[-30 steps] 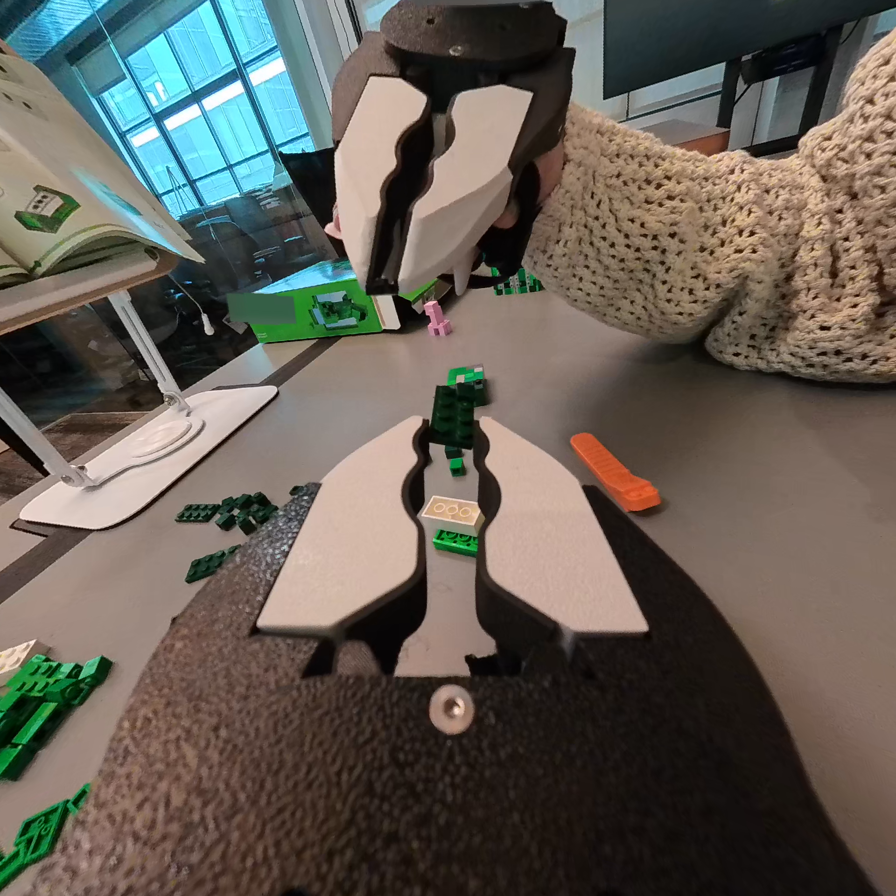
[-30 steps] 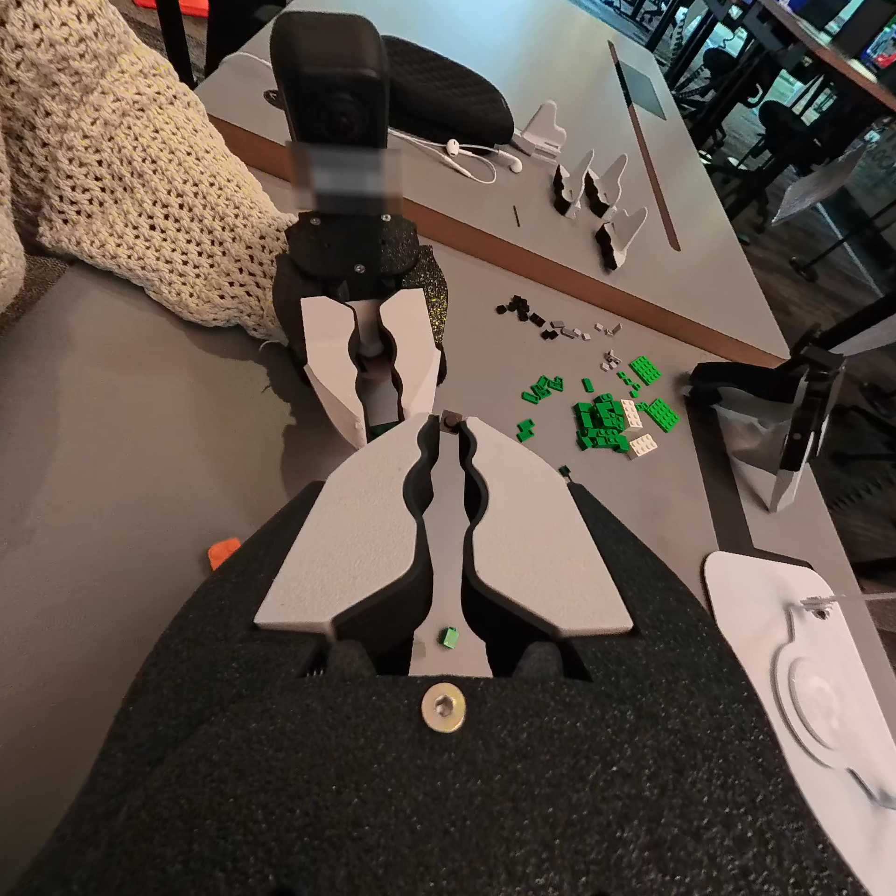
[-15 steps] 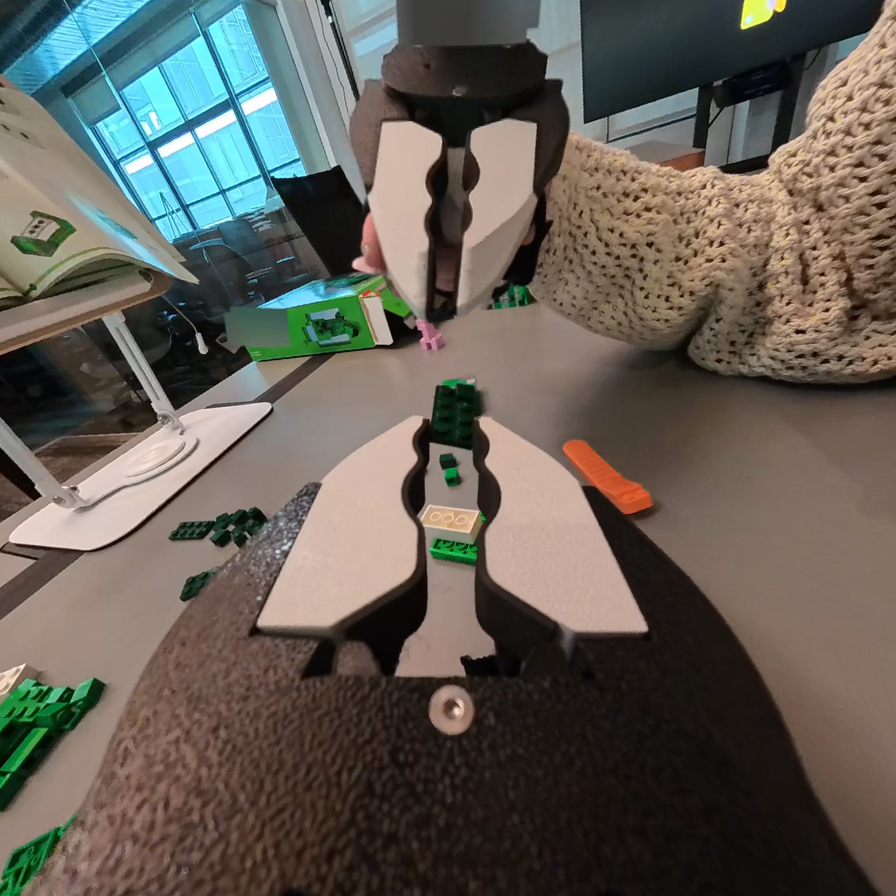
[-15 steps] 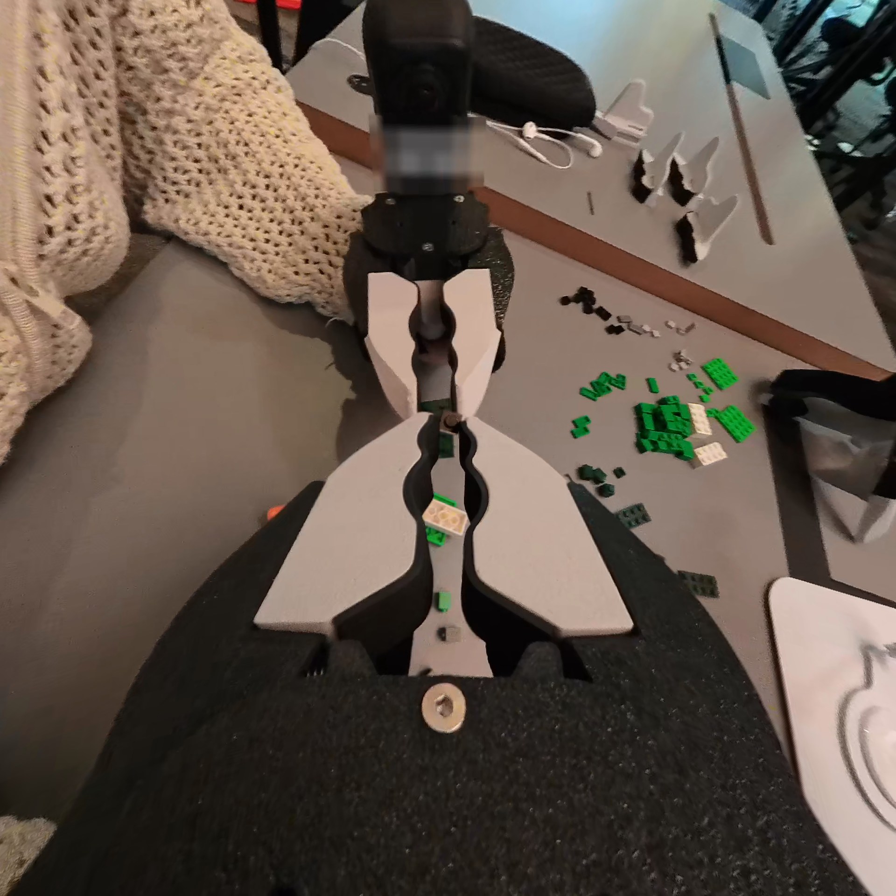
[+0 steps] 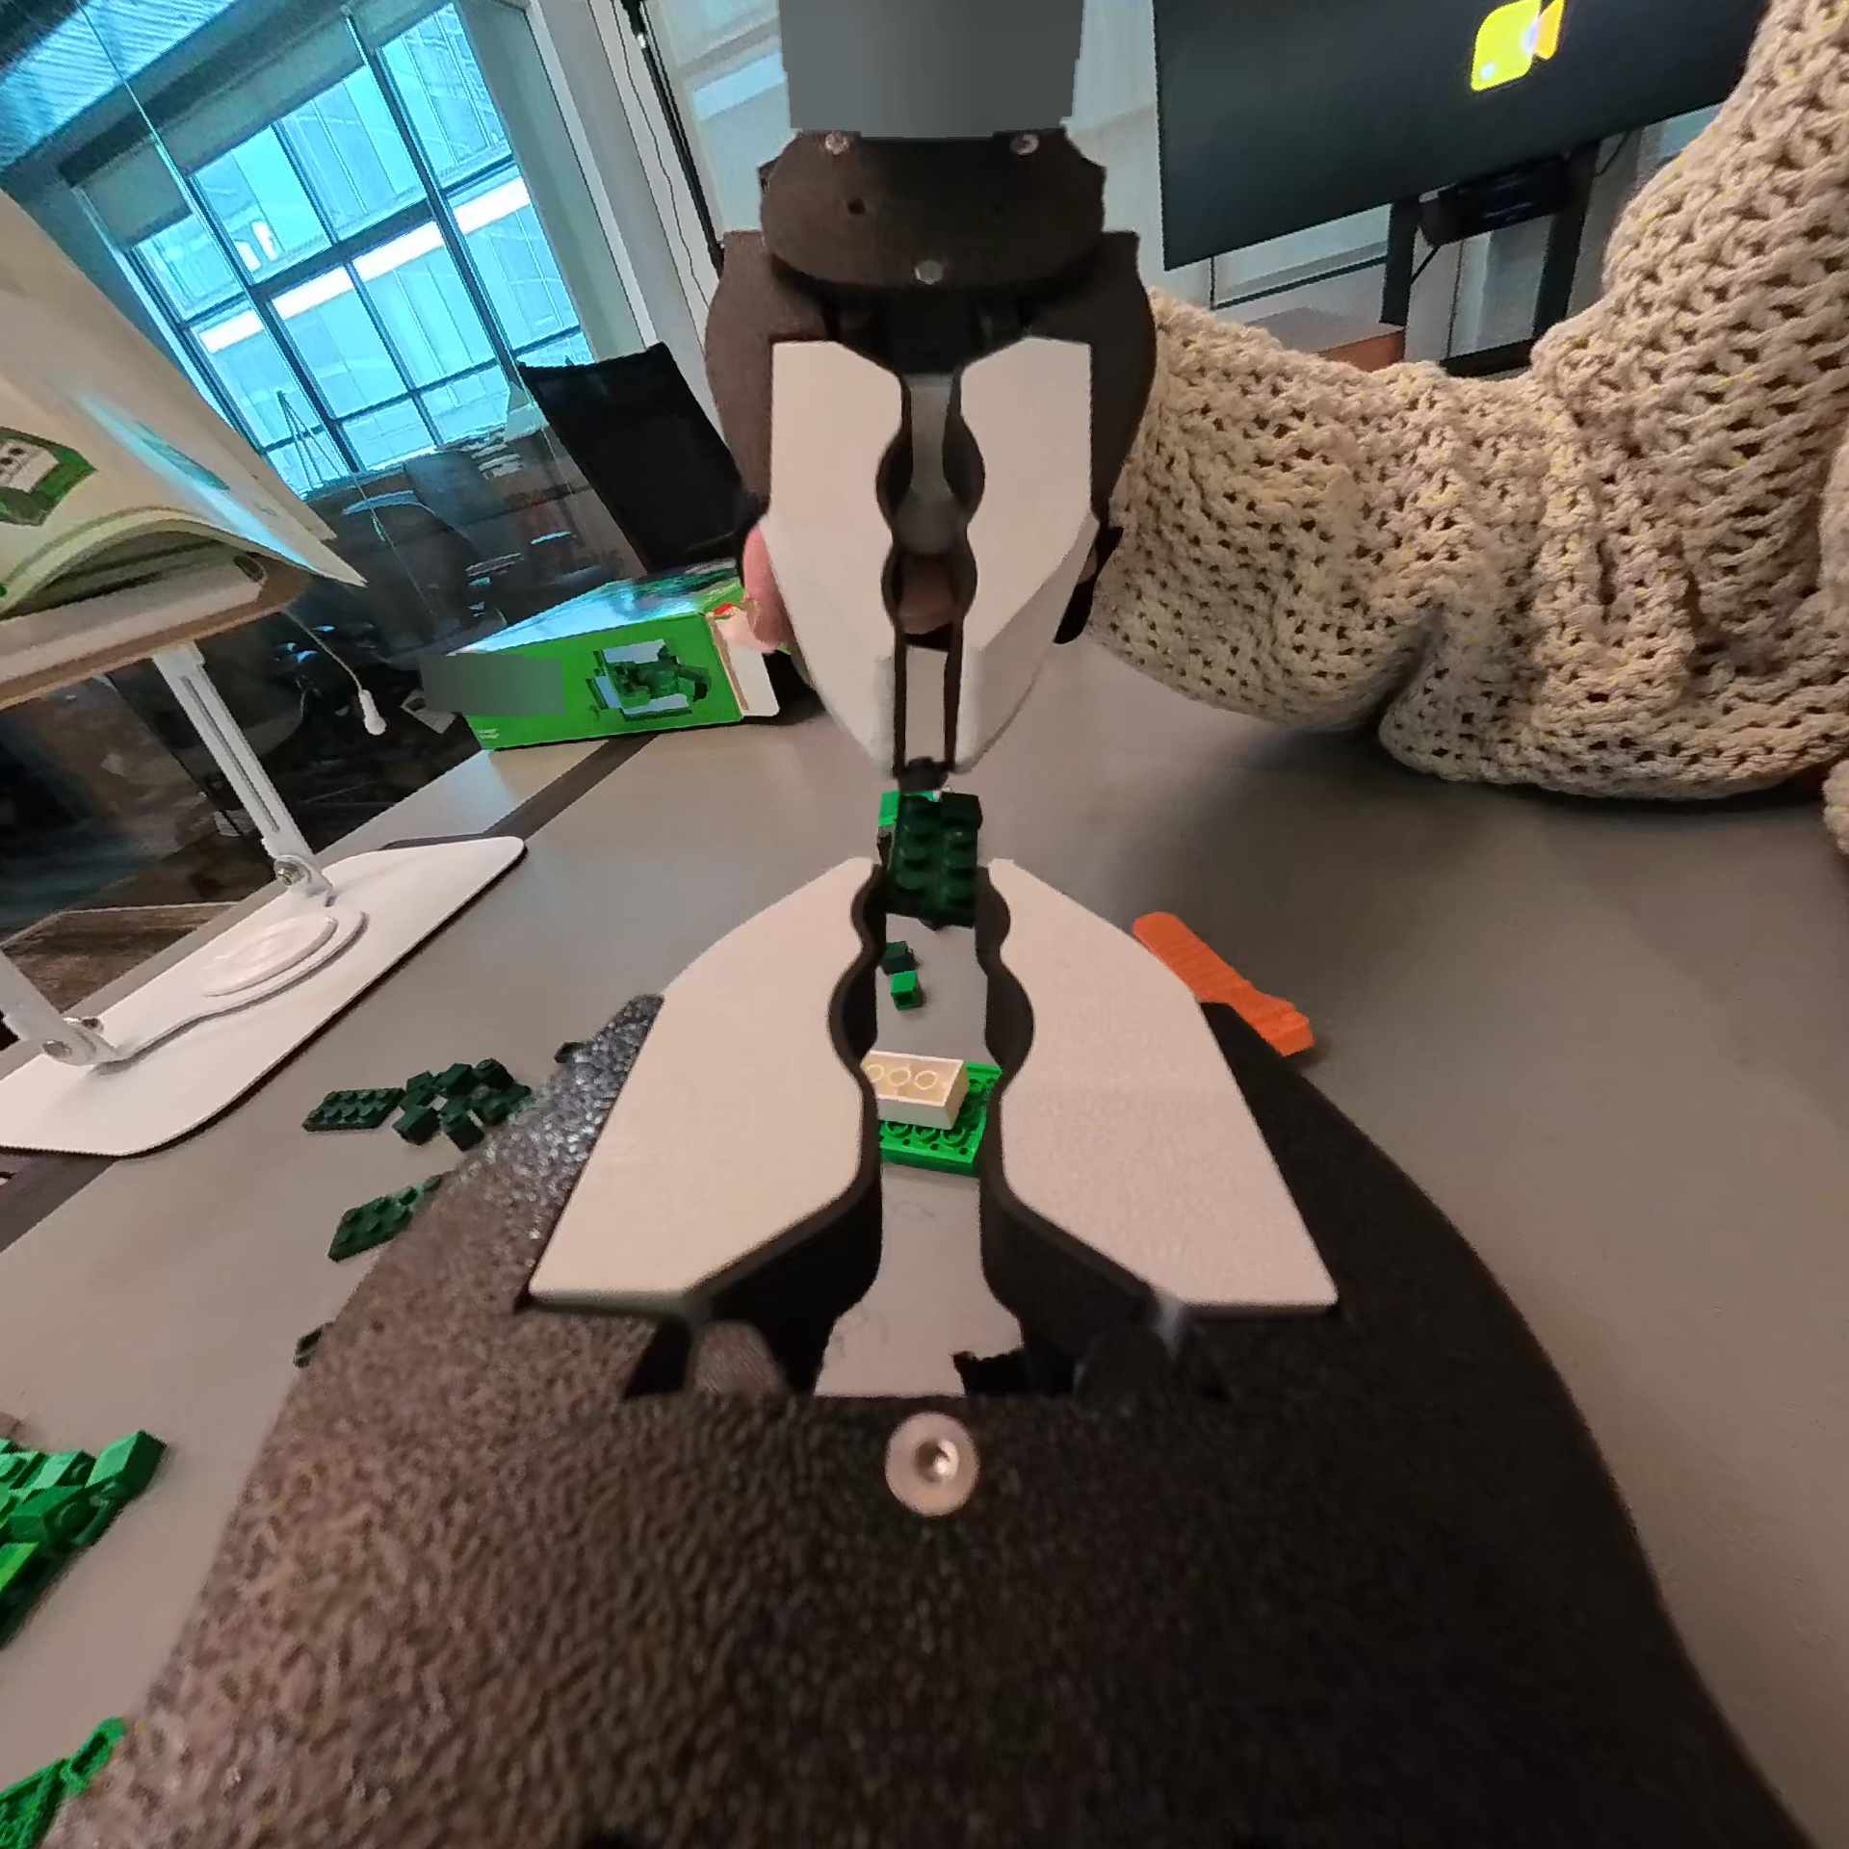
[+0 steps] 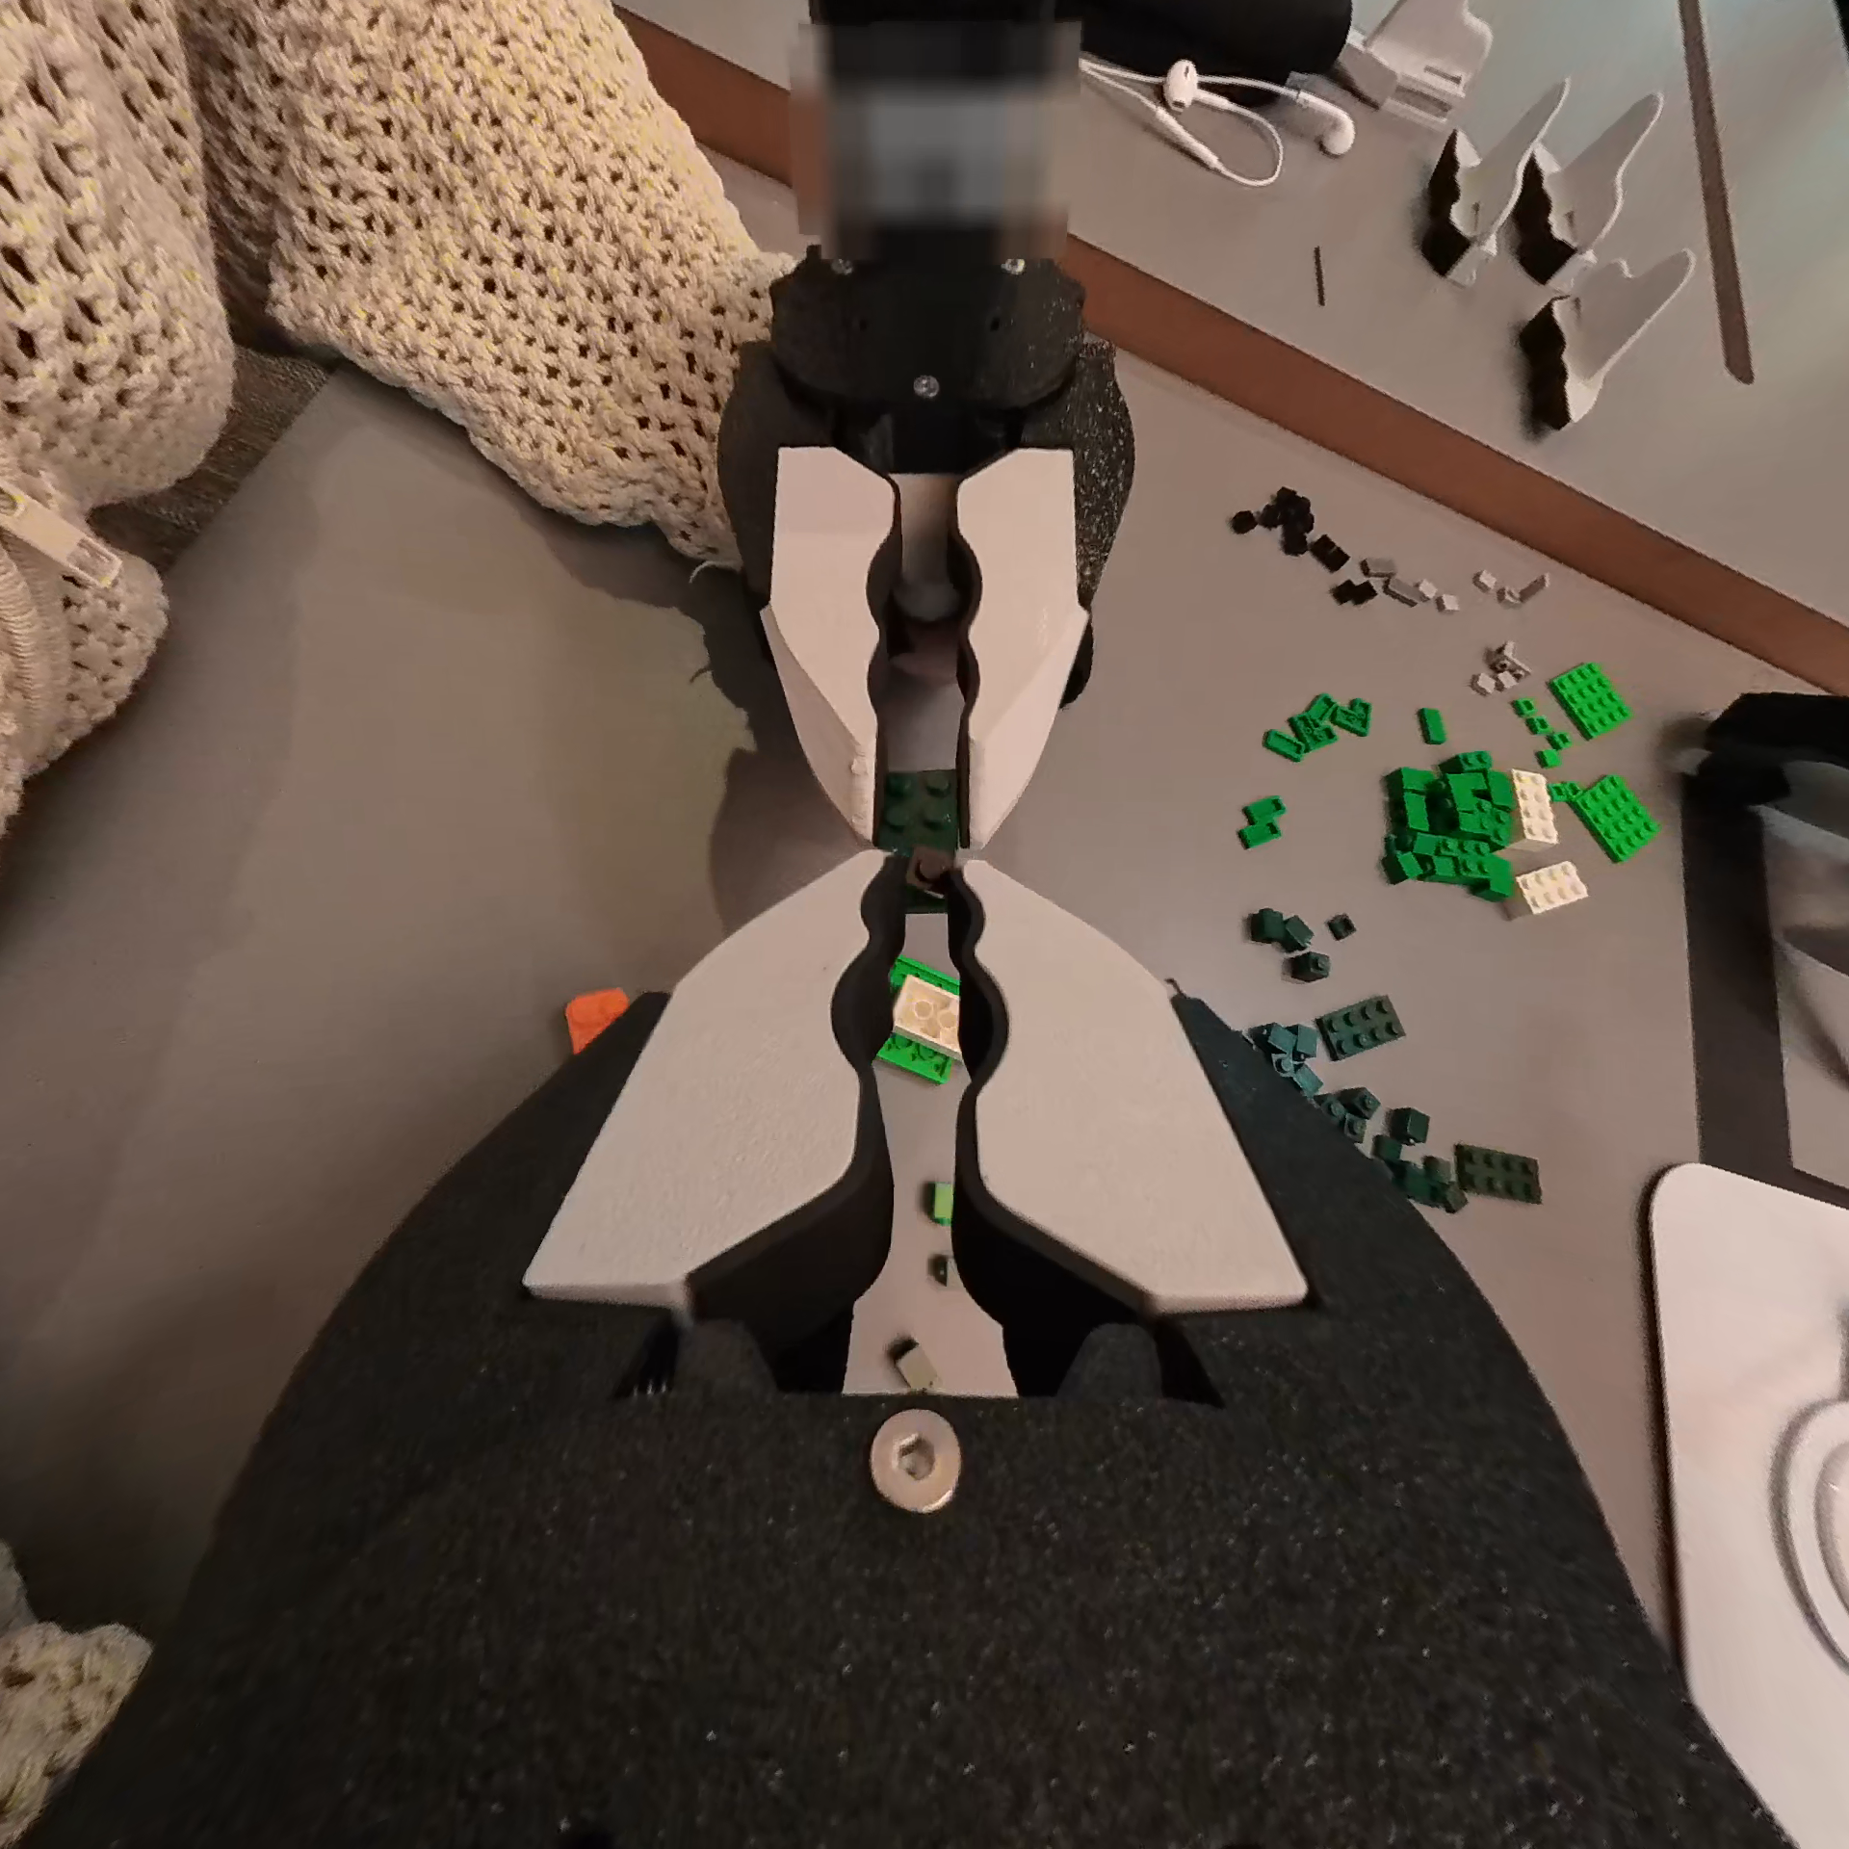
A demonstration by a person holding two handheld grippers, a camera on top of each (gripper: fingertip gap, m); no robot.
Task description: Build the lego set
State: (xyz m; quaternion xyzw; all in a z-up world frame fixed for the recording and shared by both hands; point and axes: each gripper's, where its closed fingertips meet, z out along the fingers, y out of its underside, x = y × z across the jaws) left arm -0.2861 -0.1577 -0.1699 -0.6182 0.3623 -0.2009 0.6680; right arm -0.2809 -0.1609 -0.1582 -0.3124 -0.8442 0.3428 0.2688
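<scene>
My left gripper (image 5: 931, 878) is shut on a dark green brick assembly (image 5: 936, 850) and holds it just above the grey table. My right gripper (image 6: 926, 868) is shut on a small dark piece (image 6: 926, 868). It comes tip to tip with the left gripper (image 6: 915, 835) and holds the piece at the top far edge of the assembly (image 6: 915, 805). In the left wrist view the right gripper (image 5: 926, 765) hangs down from above with the piece (image 5: 922, 772) at its tips. A white brick (image 5: 918, 1091) sits on a bright green plate (image 5: 936, 1146) on the table below.
An orange brick separator (image 5: 1226, 986) lies to the right. Bright green (image 6: 1451, 820) and dark green (image 6: 1391, 1101) loose bricks lie on the table. A green box (image 5: 620, 680) stands at the back. An instruction booklet (image 5: 90, 500) rests on a white stand (image 5: 240, 961). A knitted sleeve (image 5: 1451, 560) crosses the table. My two grippers' fingertips are within a few centimetres of each other. Between my left fingertips and the bright green plate (image 5: 936, 1146) there is roughly 9 centimeters. The right camera catches it too, in the right wrist view (image 6: 922, 976).
My right gripper has swung in and down toward the left gripper. Its small dark piece now sits right at the dark green assembly. The left gripper has kept its hold.
</scene>
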